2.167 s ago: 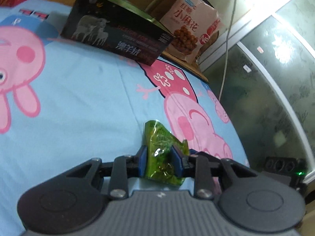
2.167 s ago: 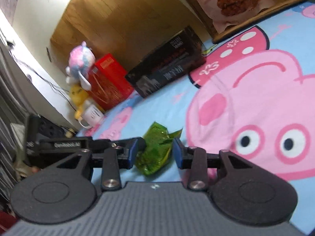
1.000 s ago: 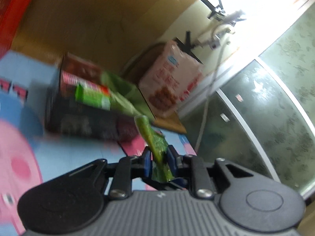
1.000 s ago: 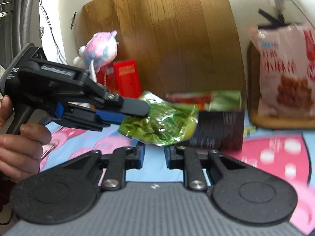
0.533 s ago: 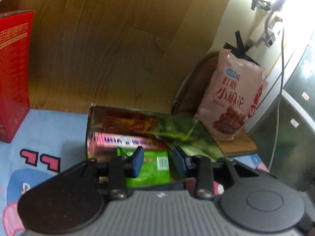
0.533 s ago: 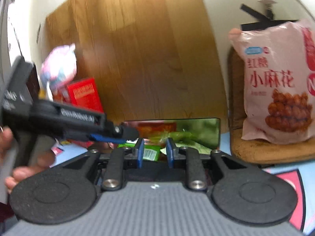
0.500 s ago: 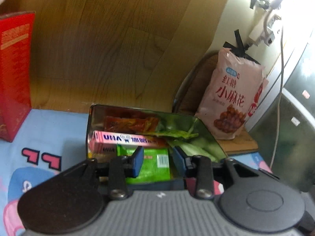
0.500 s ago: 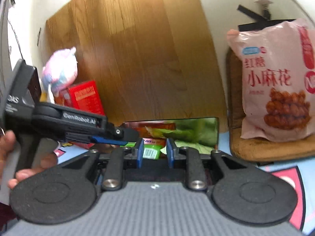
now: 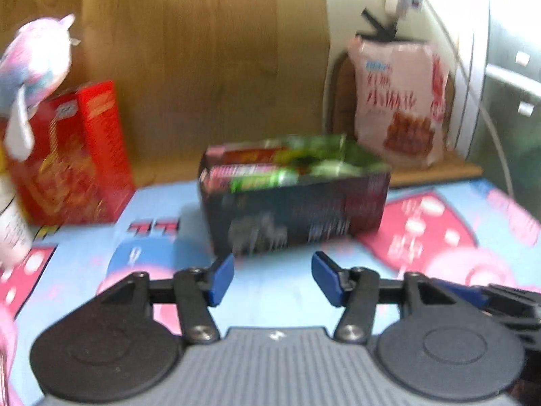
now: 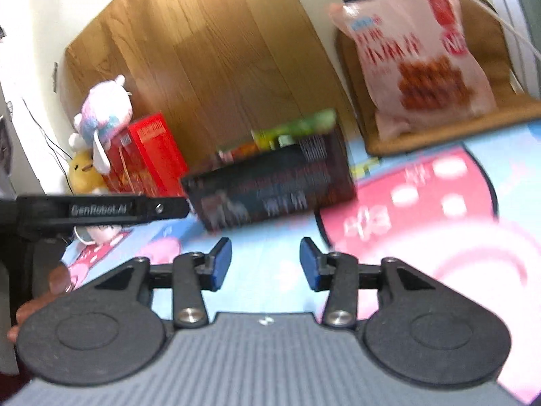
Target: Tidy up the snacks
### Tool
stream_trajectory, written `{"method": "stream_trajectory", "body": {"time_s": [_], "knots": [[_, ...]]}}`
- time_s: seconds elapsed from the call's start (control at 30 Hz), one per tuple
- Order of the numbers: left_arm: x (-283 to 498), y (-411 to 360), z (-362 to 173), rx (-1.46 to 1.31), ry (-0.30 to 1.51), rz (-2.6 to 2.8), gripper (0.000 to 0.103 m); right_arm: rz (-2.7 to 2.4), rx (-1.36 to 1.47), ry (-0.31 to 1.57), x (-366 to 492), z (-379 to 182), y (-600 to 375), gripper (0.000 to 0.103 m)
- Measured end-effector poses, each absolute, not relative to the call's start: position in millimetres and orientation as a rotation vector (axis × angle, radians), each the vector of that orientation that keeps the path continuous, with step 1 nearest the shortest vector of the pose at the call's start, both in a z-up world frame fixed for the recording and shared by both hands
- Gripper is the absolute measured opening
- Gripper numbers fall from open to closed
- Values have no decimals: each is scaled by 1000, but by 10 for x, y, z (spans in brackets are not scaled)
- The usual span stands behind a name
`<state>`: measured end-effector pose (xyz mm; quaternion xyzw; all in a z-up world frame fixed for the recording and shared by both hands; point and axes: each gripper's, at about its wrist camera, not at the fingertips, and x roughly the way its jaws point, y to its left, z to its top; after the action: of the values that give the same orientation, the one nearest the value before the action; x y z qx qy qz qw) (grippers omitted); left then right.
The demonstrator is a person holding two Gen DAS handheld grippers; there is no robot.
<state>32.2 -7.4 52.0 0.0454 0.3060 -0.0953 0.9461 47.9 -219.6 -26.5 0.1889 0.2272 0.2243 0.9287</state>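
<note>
Blue cartoon-print bedsheet (image 9: 270,291) underneath everything, pink pig figures on it. Wooden headboard (image 9: 203,67) upright behind the dark box. Big pink snack bag (image 9: 399,101) to the right of and behind the dark box, propped against a chair-like wooden back, apart from the box. Red carton (image 9: 74,155) standing to the left of the dark box, well apart, with a pastel plush toy (image 9: 30,67) on top of it; a yellow plush (image 10: 83,169) just beside the carton in the right wrist view. Dark box (image 9: 297,209) resting on the sheet, open at the top, filled with snack packs (image 9: 263,172): pink, red and green wrappers, details blurred. Left gripper (image 9: 273,279) in front of the dark box, short of it, blue pads spreading apart, nothing between them. Right gripper (image 10: 266,262) also in front of the dark box, pads spreading apart, gap bare. Left gripper also showing side-on in the right wrist view, left of the box, with a hand (image 10: 40,301) partly in sight below it. Both views motion-blurred.
</note>
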Motion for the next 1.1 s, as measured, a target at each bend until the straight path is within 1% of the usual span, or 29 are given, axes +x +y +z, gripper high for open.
{"method": "stream_trajectory", "body": {"time_s": [0.07,0.1,0.17,0.23,0.27,0.37,0.47,0.5,0.53,0.67,1.1], "knots": [[198,-44,439,81,651,-161,57,454,433,511,395,-345,-2194,51],[143,-29,405,80,656,-148,60,451,447,529,345,-388,-2191,53],[31,-3,352,94,654,-110,66,430,469,539,239,-441,-2181,60],[-44,21,317,99,655,-69,86,415,475,526,133,-454,-2154,63],[-88,39,309,98,651,-61,88,416,469,525,100,-446,-2131,67],[-183,61,272,113,654,-36,89,429,460,518,12,-422,-2067,73],[-226,86,207,113,680,-8,96,427,447,518,-54,-422,-2022,78],[-243,96,179,111,693,-6,100,427,441,524,-65,-423,-2005,80],[-266,105,158,112,700,-2,103,425,439,526,-86,-428,-2001,84],[-287,117,75,122,732,25,103,408,428,522,-132,-425,-1985,91],[-279,168,58,143,711,97,103,377,430,500,-144,-437,-2001,93]]}}
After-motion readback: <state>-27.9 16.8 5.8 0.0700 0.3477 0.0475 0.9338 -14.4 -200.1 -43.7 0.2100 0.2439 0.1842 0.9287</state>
